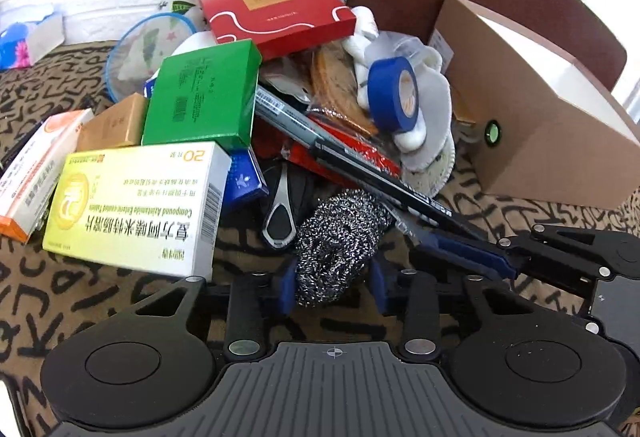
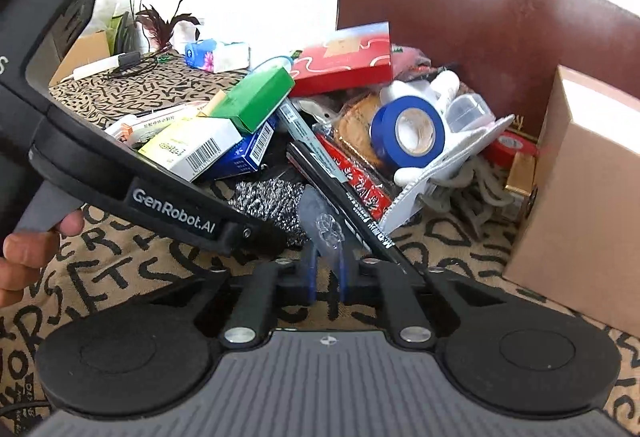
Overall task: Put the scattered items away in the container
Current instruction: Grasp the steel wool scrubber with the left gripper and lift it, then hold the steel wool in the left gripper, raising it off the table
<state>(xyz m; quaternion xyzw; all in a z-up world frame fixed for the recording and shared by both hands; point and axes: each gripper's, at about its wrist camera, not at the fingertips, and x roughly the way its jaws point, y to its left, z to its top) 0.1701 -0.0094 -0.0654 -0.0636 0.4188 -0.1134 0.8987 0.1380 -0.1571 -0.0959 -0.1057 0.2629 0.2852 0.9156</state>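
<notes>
My left gripper is shut on a steel wool scourer, held between its blue pads at the near edge of the pile. My right gripper is shut on a small clear plastic piece; its fingers also show in the left wrist view, beside a black marker pen. The pile holds a green box, a red box, a yellow-white medicine box and a blue tape roll. The open cardboard box stands at the right.
A dark red chair back rises behind the pile. The patterned brown cloth covers the surface. A tissue pack and a cable lie at the far left. The left gripper's body crosses the right wrist view.
</notes>
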